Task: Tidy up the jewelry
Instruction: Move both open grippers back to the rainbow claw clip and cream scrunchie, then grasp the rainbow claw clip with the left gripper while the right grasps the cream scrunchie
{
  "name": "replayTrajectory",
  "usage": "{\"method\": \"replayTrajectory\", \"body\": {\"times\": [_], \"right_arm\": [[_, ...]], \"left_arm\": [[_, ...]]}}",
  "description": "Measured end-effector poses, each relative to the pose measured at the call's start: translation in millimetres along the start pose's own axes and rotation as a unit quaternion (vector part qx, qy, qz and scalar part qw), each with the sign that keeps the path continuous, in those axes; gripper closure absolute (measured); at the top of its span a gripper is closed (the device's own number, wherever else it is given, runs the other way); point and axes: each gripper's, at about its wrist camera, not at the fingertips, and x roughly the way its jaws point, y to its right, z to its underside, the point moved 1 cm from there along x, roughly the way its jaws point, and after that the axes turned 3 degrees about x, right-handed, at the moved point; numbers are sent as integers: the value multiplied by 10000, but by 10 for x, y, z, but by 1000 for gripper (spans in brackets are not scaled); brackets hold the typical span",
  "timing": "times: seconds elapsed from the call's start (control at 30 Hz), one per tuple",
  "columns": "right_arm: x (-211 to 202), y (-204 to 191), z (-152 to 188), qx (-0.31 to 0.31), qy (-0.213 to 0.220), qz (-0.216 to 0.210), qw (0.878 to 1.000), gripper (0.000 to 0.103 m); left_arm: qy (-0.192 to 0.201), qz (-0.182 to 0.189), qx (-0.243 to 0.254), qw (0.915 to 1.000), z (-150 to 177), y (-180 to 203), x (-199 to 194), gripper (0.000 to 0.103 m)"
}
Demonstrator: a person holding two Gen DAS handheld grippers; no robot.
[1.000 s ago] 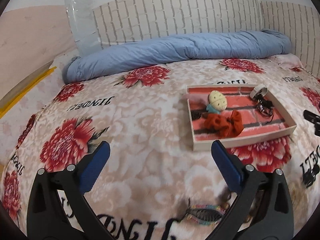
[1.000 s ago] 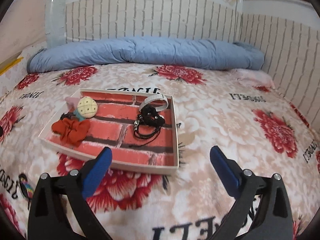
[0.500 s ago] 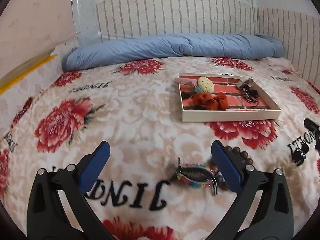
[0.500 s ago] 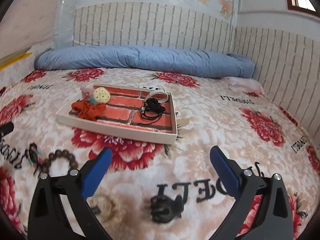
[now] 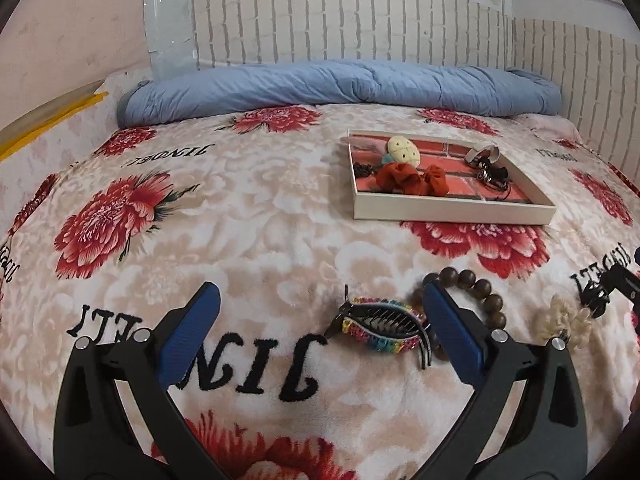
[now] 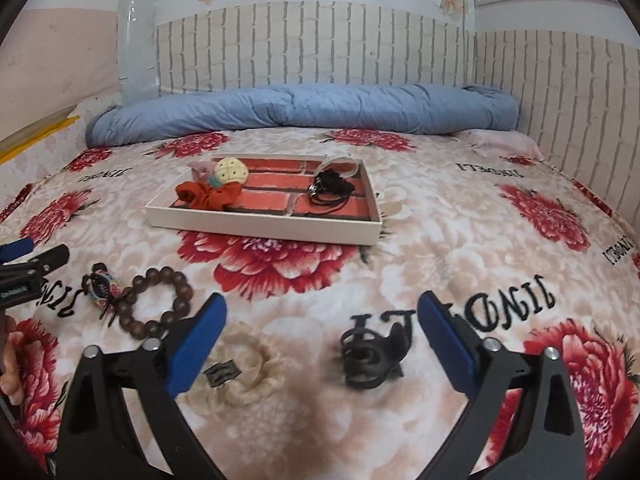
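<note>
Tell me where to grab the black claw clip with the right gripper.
Pinch the black claw clip across its looped body, coming straight down from above. It lies on its side on the blanket, between the open right gripper fingers, with its curved teeth toward the right, so take the two flat sides.

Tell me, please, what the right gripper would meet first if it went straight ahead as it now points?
Probably the black hair claw, lying on the blanket between its open fingers; depth is uncertain.
</note>
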Motion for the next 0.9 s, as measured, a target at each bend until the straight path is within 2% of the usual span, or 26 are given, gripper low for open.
{"method": "replayTrajectory", "body": {"times": [0.03, 0.07, 0.37, 0.8, 0.9], "right_arm": [[32, -15, 21, 9, -106, -68, 9999, 30], [57, -31, 40, 20, -183, -113, 9998, 33], [281, -77, 201, 27, -672, -137, 9976, 41], [474, -125, 290, -64, -1073, -69, 9942, 41], [495, -144, 302, -122, -1118, -56, 9936, 50]], "left_arm": [[-10, 16, 19, 10000, 11, 2, 16, 5], [-25, 33, 44, 10000, 25, 10, 39, 5], [-330, 303, 117, 9989, 113, 97, 241, 5], [-602, 515, 375, 9962, 142, 252, 421, 5], [-750, 596, 341, 9948, 151, 251, 495, 5]]}}
